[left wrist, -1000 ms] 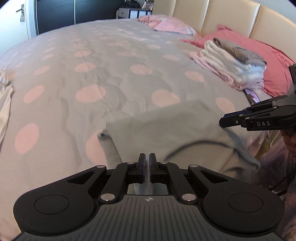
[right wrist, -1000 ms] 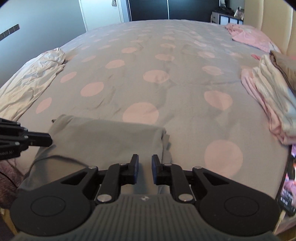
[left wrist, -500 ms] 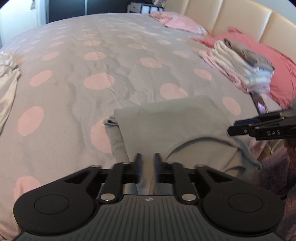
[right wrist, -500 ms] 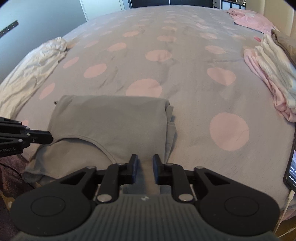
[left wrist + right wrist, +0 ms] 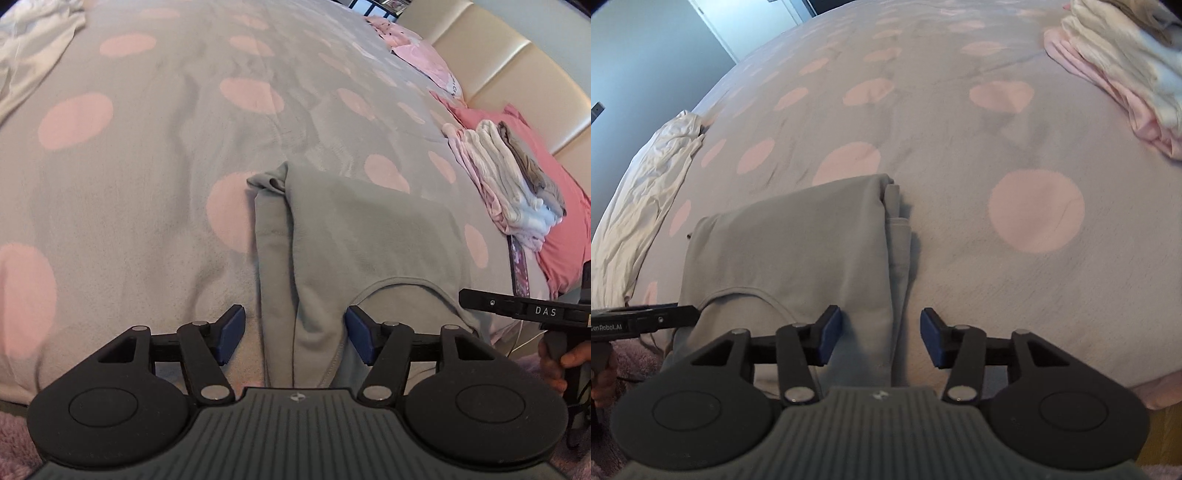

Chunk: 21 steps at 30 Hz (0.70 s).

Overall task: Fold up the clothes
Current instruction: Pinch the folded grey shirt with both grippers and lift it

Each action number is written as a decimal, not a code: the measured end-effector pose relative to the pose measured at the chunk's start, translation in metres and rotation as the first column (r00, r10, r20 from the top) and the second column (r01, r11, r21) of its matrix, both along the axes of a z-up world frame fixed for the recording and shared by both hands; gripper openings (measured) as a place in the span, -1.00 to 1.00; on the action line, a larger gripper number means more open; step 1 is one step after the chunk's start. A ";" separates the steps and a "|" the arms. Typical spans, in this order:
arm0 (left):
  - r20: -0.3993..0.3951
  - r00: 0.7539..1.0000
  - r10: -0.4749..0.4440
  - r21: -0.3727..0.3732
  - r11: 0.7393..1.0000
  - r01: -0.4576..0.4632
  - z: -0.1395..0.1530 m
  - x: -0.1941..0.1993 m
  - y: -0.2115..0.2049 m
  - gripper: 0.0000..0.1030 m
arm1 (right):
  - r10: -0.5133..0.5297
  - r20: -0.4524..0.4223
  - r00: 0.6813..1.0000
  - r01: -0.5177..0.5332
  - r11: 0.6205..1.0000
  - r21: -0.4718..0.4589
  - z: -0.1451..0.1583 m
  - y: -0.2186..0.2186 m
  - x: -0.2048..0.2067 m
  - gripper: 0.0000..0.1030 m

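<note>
A grey top [image 5: 369,240] lies folded lengthwise on the grey bed cover with pink dots, its neckline at the near bed edge. It also shows in the right wrist view [image 5: 798,243]. My left gripper [image 5: 293,334] is open, its jaws astride the top's left folded edge. My right gripper [image 5: 881,336] is open, its jaws astride the top's right folded edge. Each gripper shows at the side of the other's view: the right one [image 5: 517,306] and the left one [image 5: 642,319].
A stack of folded clothes [image 5: 509,181] rests on a pink pillow [image 5: 565,229] at the right, also in the right wrist view [image 5: 1115,70]. A white garment [image 5: 646,184] lies crumpled at the bed's left. Pink clothing [image 5: 417,51] lies near the beige headboard [image 5: 517,74].
Both grippers have opened from shut. Both have dropped closer to the grey top's near end, which now lies flat on the bed.
</note>
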<state>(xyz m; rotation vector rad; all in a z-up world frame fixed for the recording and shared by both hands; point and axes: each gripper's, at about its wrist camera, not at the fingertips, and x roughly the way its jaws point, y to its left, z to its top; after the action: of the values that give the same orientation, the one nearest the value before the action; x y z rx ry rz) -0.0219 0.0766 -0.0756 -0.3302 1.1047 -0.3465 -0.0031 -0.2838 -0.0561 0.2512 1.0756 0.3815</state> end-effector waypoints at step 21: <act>0.105 0.993 -0.047 -0.072 0.996 0.055 -0.001 0.003 -0.002 -0.46 | -0.016 -0.030 0.999 0.024 0.956 0.293 -0.021 -0.009 0.013 -0.49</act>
<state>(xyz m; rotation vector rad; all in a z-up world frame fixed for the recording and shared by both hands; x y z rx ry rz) -0.0185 0.0741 -0.0763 -0.3474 1.0015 -0.4463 0.0094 -0.2925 -0.0768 0.5325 1.0411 0.5213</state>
